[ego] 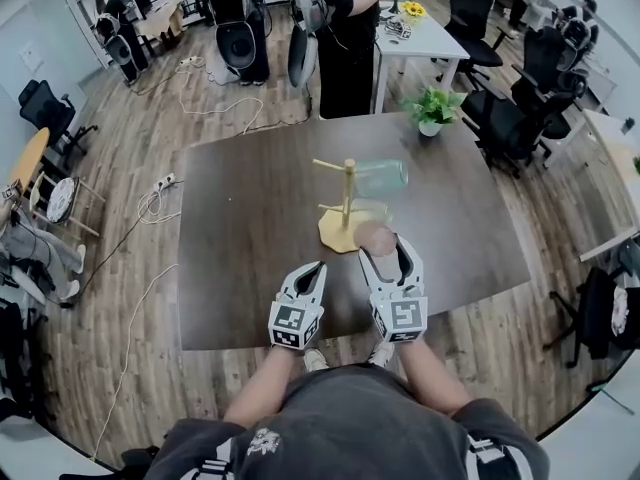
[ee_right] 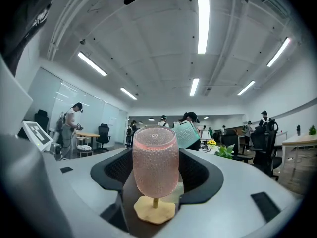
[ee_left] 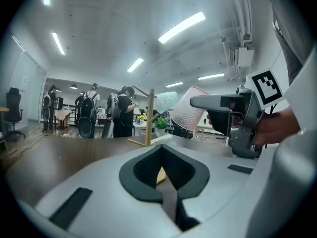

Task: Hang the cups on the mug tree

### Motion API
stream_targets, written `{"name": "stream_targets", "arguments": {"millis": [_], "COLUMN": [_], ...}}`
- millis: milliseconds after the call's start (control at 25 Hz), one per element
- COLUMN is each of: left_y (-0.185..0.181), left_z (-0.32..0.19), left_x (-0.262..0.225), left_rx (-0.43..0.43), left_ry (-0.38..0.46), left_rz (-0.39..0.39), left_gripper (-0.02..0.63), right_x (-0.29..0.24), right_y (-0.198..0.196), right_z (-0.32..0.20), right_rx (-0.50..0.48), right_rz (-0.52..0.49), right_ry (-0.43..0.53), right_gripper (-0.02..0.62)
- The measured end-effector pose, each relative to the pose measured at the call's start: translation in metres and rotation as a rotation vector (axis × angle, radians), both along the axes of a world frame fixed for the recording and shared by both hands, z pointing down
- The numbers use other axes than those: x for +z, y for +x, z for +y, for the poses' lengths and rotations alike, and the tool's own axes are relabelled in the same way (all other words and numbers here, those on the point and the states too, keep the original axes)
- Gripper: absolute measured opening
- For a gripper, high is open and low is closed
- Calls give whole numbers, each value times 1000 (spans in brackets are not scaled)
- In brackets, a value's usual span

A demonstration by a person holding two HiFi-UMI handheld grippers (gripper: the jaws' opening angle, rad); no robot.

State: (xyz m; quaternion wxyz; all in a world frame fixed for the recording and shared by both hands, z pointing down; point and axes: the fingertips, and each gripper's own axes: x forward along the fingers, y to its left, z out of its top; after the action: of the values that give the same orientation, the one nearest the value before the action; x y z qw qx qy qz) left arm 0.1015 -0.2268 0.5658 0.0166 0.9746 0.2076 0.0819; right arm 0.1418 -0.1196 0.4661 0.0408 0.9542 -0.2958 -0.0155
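The wooden mug tree (ego: 345,203) stands on its pale base mid-table. A pale green cup (ego: 381,176) hangs on an upper right peg, and a clear cup (ego: 368,211) sits at a lower peg. My right gripper (ego: 382,249) is shut on a pink dimpled cup (ego: 376,236), just in front of the tree's base. In the right gripper view the pink cup (ee_right: 155,160) fills the gap between the jaws of the right gripper (ee_right: 157,176) and hides the stem. To its left my left gripper (ego: 312,270) is shut and empty, its pads meeting in the left gripper view.
A potted plant (ego: 433,108) stands at the far edge of the dark table (ego: 240,228). A person (ego: 345,38) stands beyond it by a white table (ego: 430,38). Office chairs (ego: 515,118) crowd the right side; cables lie on the floor at left.
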Motion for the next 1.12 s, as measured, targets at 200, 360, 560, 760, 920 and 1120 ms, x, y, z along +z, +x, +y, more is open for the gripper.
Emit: {"name": "stream_targets", "arguments": {"millis": [200, 360, 560, 760, 920, 1120], "left_y": [-1, 4, 8, 15, 21, 22], "left_z": [-22, -38, -59, -68, -72, -82], "left_x": [-5, -16, -13, -8, -7, -2], "left_rx": [-12, -22, -39, -48, -55, -59], "left_ry": [18, 28, 29, 25, 16, 9], "left_rz": [20, 46, 41, 27, 30, 22], "left_gripper": [8, 8, 8, 8, 8, 8], "right_x": [-11, -13, -7, 6, 16, 29], "right_y": [1, 3, 13, 22, 28, 34], "right_z": [-28, -43, -60, -72, -74, -80], "right_rx": [-20, -26, -30, -37, -21, 16], "right_rz": [45, 59, 49, 33, 41, 47], "right_ry": [-5, -11, -24, -80, -130, -186], "right_gripper": [305, 305, 305, 305, 305, 305]}}
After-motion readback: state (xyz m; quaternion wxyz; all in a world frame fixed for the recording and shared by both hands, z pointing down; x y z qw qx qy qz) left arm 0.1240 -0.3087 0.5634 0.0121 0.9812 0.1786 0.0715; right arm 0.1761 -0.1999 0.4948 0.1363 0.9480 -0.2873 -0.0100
